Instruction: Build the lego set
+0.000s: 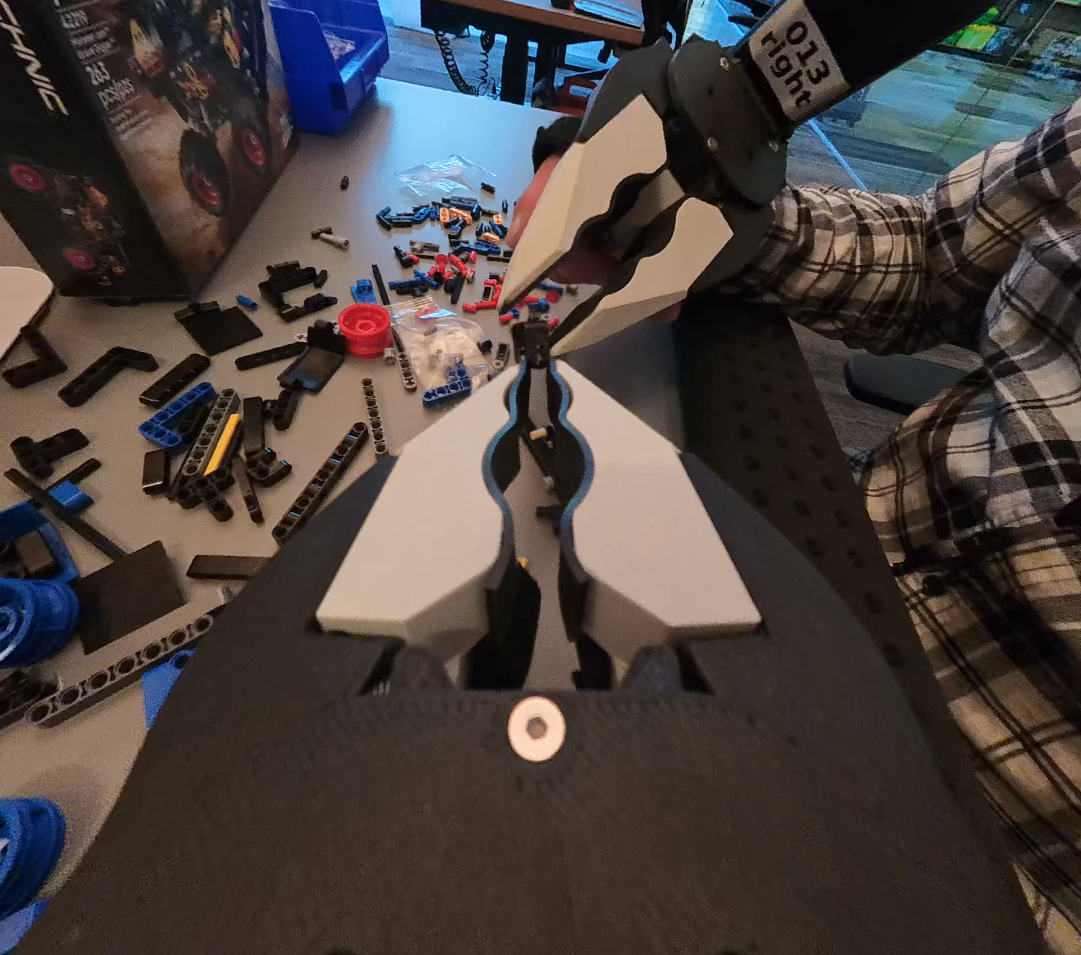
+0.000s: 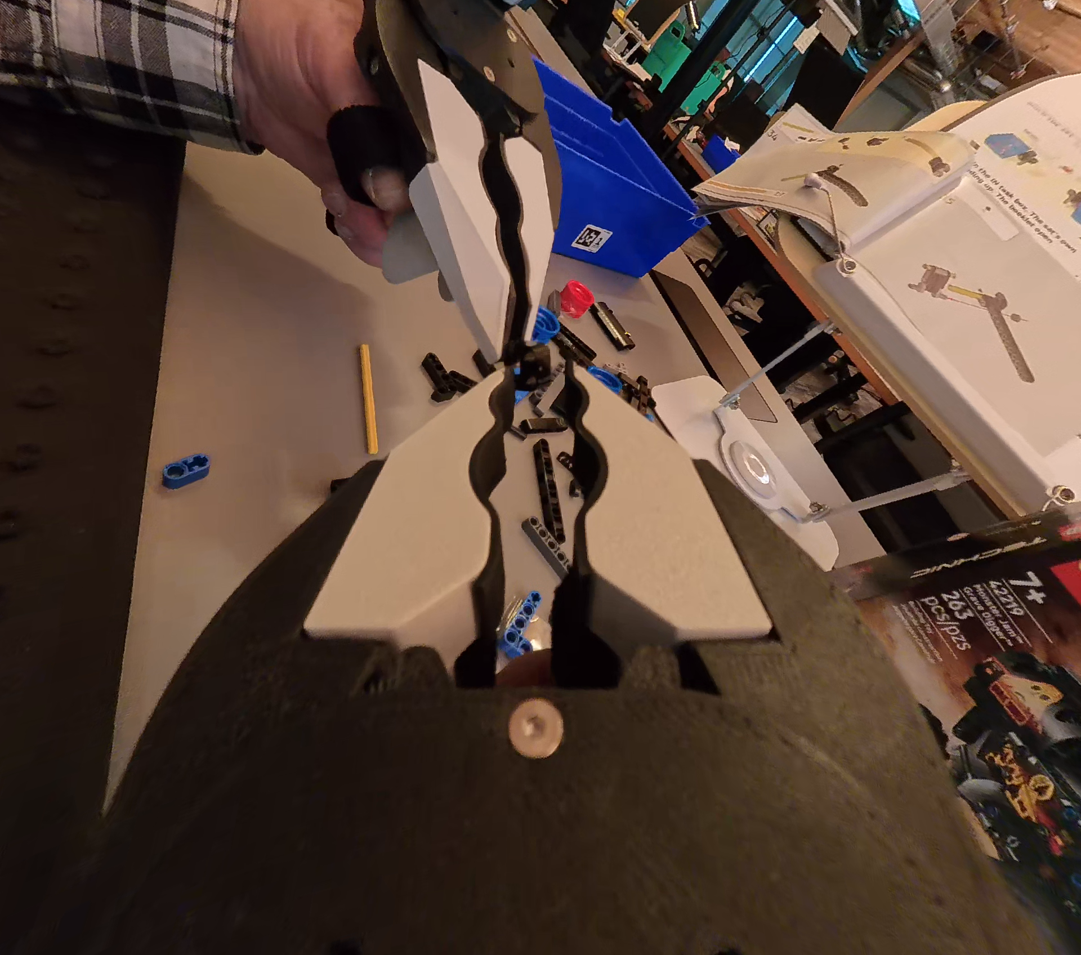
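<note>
A small black Lego assembly [image 1: 531, 340] is held in the air above the grey table [image 1: 362, 154]; it also shows in the right wrist view [image 2: 535, 360]. My left gripper [image 1: 535, 368] is shut on its lower end, with the jaws almost together. My right gripper [image 1: 529, 327] comes in from the upper right, and its two fingertips close on the same assembly from either side. In the right wrist view my right gripper [image 2: 536, 371] has a narrow gap with the piece in it, and the left gripper [image 2: 516, 350] comes down from above.
Several loose black, blue and red parts [image 1: 456, 248] lie on the table, with a red wheel hub [image 1: 365, 327], a yellow axle [image 2: 368, 400] and blue wheels [image 1: 29, 617]. The set's box [image 1: 146, 78] and a blue bin [image 1: 327, 43] stand behind. An instruction booklet [image 2: 936, 283] stands at the right. Left and right tips are no more than a few centimetres apart.
</note>
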The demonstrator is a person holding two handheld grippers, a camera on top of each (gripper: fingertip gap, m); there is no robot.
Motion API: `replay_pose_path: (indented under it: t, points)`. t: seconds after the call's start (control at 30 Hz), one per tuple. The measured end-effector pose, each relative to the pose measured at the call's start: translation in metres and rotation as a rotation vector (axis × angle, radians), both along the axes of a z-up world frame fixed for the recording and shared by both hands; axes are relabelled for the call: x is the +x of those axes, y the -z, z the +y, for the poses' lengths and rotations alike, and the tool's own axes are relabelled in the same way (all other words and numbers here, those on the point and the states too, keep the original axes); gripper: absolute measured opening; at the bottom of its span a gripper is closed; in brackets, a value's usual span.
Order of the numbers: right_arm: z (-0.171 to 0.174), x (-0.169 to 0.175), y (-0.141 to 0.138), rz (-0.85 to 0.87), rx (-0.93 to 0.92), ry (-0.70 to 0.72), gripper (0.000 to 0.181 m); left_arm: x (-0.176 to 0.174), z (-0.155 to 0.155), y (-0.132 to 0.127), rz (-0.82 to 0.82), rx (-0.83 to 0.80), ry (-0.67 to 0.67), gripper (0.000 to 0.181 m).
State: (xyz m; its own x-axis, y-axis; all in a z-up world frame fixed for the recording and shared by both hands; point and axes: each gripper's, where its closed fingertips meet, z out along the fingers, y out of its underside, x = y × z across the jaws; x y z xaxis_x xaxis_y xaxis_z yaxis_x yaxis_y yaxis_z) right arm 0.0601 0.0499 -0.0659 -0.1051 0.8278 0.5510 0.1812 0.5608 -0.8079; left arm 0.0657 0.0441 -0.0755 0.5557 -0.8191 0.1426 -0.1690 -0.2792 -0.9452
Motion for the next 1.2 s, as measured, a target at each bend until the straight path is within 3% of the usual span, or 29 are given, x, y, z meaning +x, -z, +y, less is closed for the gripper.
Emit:
replay_pose_path:
  t: [0.8,1.2]
  points:
    - [0.005,0.000,0.013,-0.068,-0.096,0.015,0.009,0.000,0.007,0.009,0.018,-0.021,-0.025,0.004]
    - [0.000,0.006,0.012,-0.079,-0.236,-0.062,0.007,0.002,0.004,0.008,0.032,0.002,0.005,0.003]
